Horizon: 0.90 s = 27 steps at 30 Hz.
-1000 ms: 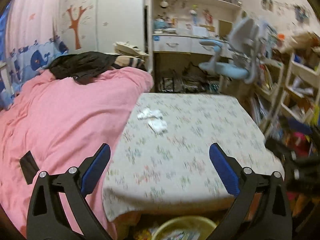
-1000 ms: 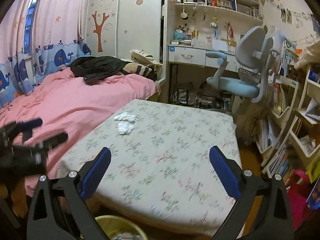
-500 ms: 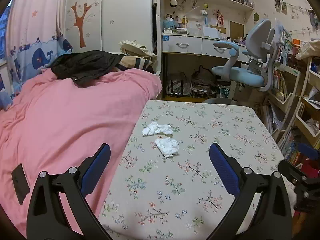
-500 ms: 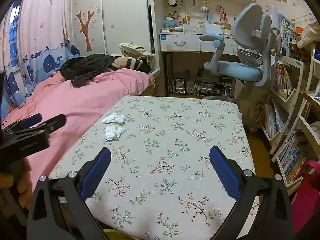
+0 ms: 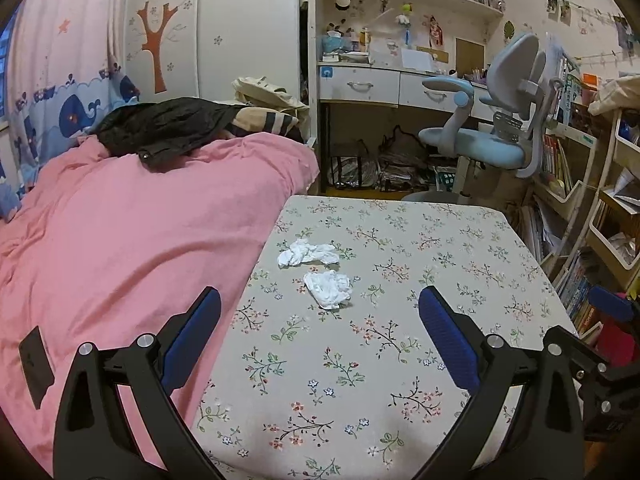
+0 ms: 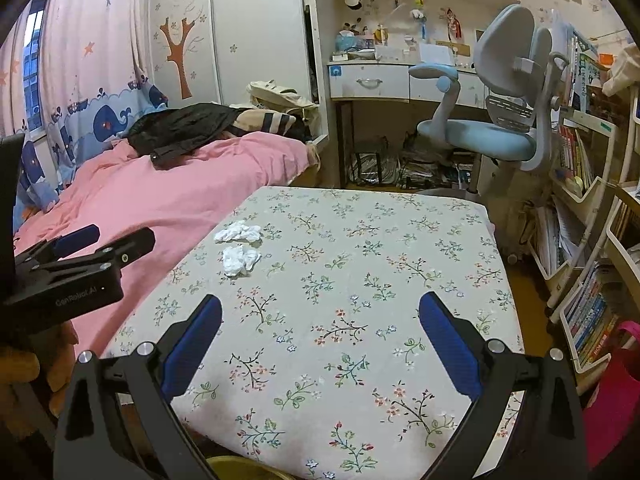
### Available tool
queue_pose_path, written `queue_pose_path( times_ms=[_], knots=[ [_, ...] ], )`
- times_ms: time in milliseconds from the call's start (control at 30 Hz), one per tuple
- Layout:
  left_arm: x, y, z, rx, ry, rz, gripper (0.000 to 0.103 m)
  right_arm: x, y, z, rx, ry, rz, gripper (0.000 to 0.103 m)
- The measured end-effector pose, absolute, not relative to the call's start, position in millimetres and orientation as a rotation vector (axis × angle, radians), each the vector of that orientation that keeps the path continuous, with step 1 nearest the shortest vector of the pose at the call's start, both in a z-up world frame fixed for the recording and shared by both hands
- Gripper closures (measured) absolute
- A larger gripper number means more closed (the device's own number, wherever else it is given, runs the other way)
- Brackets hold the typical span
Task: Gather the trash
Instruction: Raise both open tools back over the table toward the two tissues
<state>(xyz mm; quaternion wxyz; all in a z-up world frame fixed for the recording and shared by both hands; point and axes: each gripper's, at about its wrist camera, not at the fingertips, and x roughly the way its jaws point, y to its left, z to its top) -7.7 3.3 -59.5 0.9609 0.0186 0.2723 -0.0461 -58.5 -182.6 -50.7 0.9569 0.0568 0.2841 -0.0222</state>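
Two crumpled white tissues lie on the floral tablecloth of a low table point(image 5: 400, 360): a near one point(image 5: 328, 283) and a far one point(image 5: 307, 253). In the right wrist view the near tissue point(image 6: 240, 259) and far tissue point(image 6: 238, 233) lie at the table's left side. My left gripper point(image 5: 320, 312) is open and empty, above the table with the near tissue just ahead of its fingertips. My right gripper point(image 6: 320, 316) is open and empty over the table's near middle. The left gripper also shows in the right wrist view point(image 6: 92, 240).
A bed with a pink duvet point(image 5: 120, 240) borders the table's left side. A blue-grey desk chair point(image 5: 488, 140) and a desk stand behind the table. Bookshelves point(image 6: 580, 240) line the right. A yellow bin rim point(image 6: 240, 468) shows below the table's near edge.
Both grippers have moved forward and up over the table, closer to the tissues. The yellow bin has dropped out of the left wrist view. Both stay open.
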Motion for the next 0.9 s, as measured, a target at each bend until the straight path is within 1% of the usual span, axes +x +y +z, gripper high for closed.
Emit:
queue_pose_path(
  times_ms=[900],
  knots=[
    [-0.3,3.4,-66.8,0.036,0.57,-0.096,0.008,-47.2,-174.0,-56.8,0.09,0.603,-0.031,0.008]
  ],
)
